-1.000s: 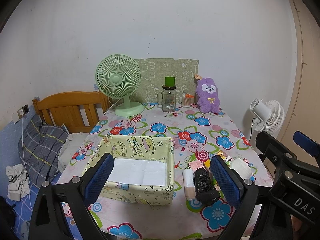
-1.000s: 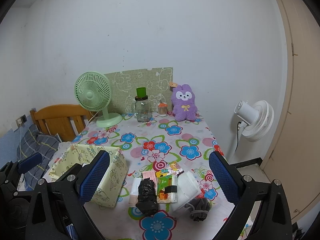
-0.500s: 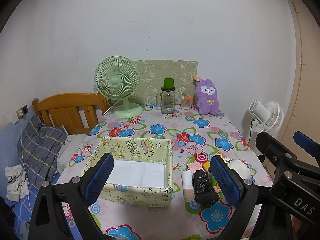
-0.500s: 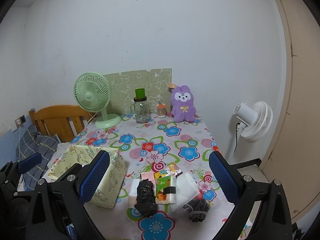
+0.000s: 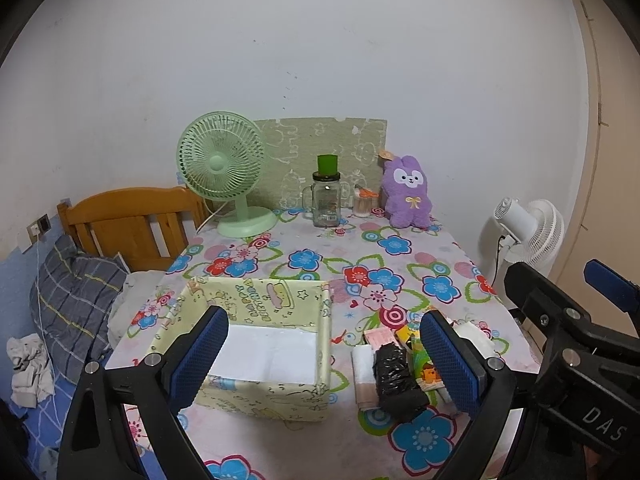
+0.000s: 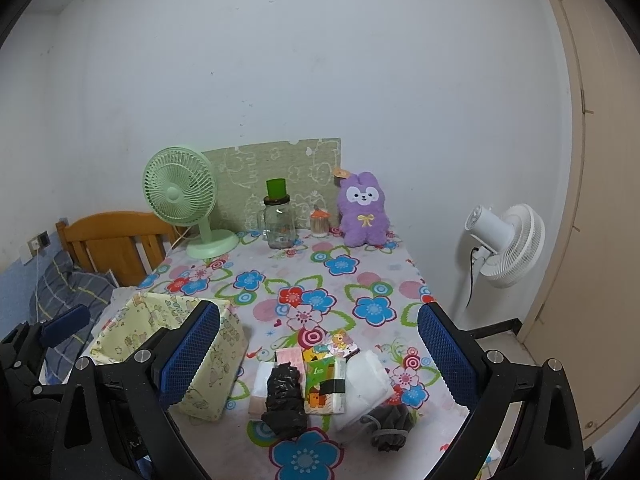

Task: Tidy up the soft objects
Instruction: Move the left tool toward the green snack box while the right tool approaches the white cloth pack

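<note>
A pale yellow fabric box (image 5: 264,304) (image 6: 216,364) with a white bottom stands open near the table's front left. Right of it lies a cluster of soft items: a black crumpled bundle (image 5: 394,376) (image 6: 285,398), a white roll (image 5: 362,368), a colourful tissue pack (image 6: 325,384), a white pad (image 6: 366,378) and a dark grey cloth (image 6: 390,422). My left gripper (image 5: 324,360) hovers open above the box and the cluster, holding nothing. My right gripper (image 6: 320,360) is open over the cluster, also bare. A purple plush bunny (image 5: 408,194) (image 6: 364,212) sits at the table's far end.
A green desk fan (image 5: 224,172), a glass jar with a green lid (image 5: 327,196) and a small jar (image 5: 365,204) stand along the wall. A white floor fan (image 6: 504,246) is right of the table. A wooden headboard (image 5: 128,228) and bedding lie left.
Both grippers have drawn back and risen slightly, so the table looks a little farther and lower. Nothing on the table has moved and both stay open.
</note>
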The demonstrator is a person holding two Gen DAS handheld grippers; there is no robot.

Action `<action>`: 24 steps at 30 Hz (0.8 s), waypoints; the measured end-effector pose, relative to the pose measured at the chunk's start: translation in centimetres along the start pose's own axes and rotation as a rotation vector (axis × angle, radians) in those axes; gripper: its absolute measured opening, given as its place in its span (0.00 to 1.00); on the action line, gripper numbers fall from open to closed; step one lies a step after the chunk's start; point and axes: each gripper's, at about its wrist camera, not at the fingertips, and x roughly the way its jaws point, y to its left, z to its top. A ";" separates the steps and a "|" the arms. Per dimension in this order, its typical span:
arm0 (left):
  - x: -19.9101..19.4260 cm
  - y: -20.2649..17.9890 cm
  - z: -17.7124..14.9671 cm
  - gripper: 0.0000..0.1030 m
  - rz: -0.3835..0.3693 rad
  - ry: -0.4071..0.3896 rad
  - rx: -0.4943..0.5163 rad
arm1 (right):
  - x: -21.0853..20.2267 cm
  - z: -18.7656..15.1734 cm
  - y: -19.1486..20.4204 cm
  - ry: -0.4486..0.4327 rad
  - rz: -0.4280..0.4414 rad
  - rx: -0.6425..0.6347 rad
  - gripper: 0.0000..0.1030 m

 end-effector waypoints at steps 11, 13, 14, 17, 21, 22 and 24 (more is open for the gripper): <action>2.9 -2.7 -0.4 0.88 -0.028 0.047 0.009 | 2.2 -0.6 -1.9 0.018 -0.015 -0.008 0.96; 3.5 -3.3 -0.6 0.88 -0.028 0.056 0.014 | 2.8 -0.9 -2.4 0.026 -0.009 -0.007 0.95; 3.9 -3.6 -0.8 0.88 -0.030 0.061 0.016 | 3.1 -1.1 -2.6 0.031 -0.007 -0.007 0.95; 4.7 -4.2 -1.1 0.88 -0.039 0.075 0.023 | 4.0 -1.5 -3.2 0.047 0.000 -0.003 0.95; 5.7 -5.2 -1.4 0.87 -0.056 0.088 0.022 | 4.6 -2.1 -4.0 0.056 0.002 0.007 0.95; 6.0 -5.5 -1.5 0.87 -0.062 0.095 0.025 | 4.8 -2.3 -4.1 0.058 0.000 0.006 0.95; 6.6 -6.0 -1.8 0.87 -0.069 0.110 0.031 | 5.2 -2.6 -4.4 0.066 -0.005 0.005 0.95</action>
